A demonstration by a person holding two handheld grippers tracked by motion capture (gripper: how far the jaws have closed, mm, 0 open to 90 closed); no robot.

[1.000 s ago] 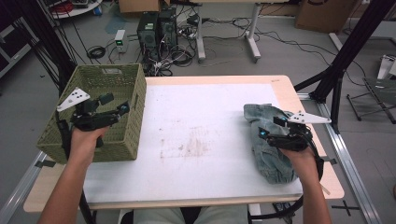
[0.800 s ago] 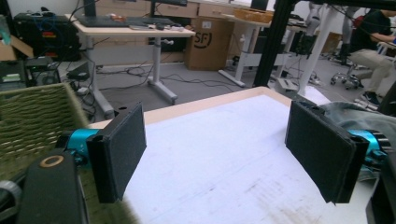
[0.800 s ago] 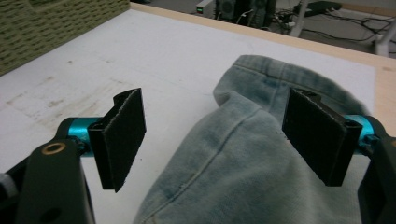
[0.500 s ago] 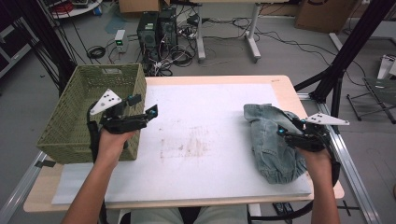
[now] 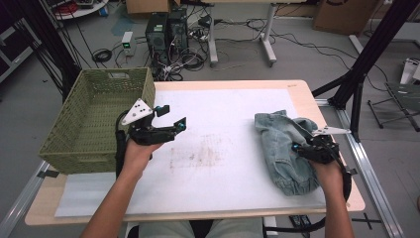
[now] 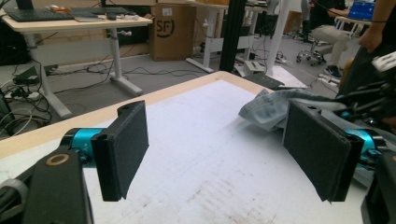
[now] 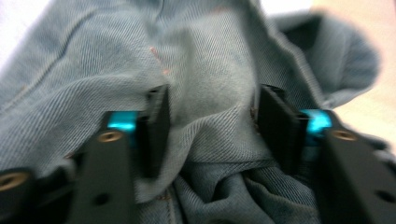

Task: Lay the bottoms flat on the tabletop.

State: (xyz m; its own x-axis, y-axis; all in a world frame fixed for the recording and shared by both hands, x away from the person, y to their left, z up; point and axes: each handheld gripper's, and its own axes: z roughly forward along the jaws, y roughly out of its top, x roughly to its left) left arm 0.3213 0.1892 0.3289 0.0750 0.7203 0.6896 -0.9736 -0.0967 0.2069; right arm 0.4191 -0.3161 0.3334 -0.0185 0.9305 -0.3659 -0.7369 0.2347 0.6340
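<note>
Denim garment (image 5: pixel 285 148) lies bunched at the table's right edge. Right gripper (image 7: pixel 210 126) has just been closing, a fold between its jaws, not yet pinched: it may catch 1 layer only and drag. Left gripper (image 5: pixel 171 118) hovers spread, empty, beside the green wicker basket (image 5: pixel 94 124). White mat (image 5: pixel 218 129), stained; cabled lab floor behind.

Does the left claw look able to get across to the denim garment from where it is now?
Probably yes. The left claw hangs open over the white mat, pointing toward the denim garment, and nothing stands on the bare stretch between them. The right claw already sits on the garment's right side.
</note>
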